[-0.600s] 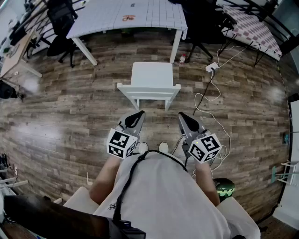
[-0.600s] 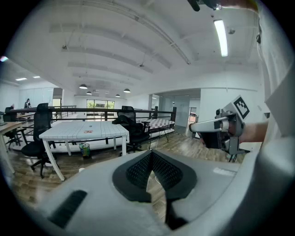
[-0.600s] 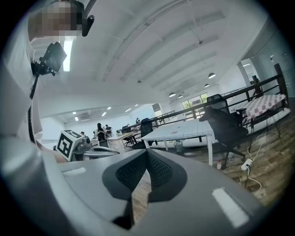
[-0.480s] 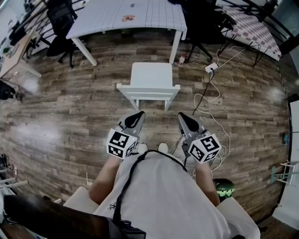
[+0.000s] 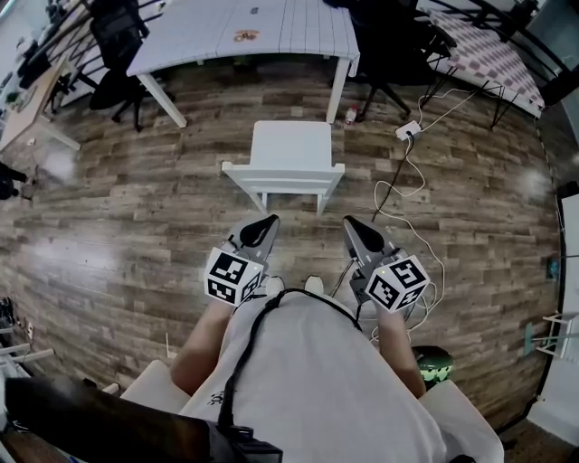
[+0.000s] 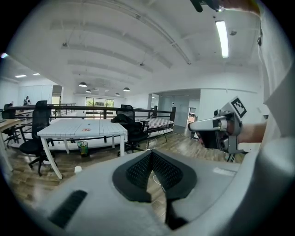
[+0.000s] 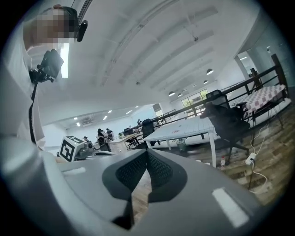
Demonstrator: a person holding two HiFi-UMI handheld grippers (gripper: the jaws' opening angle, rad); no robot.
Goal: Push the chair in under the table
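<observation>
Head view: chair (image 5: 289, 149) at frame centre, short of the table (image 5: 244, 27) at top; left gripper (image 5: 266, 221) and right gripper (image 5: 349, 222) just below its backrest (image 5: 282, 173), apart from it. Gripper views: both jaws closed, empty; plant your tips evenly on the backrest, push straight.

Open-plan office, prob. lab space; white tables (image 5: 199, 36), black swivel chairs (image 6: 40, 120), ceiling strip lights (image 6: 222, 39); wood-plank floor (image 5: 136, 217).
</observation>
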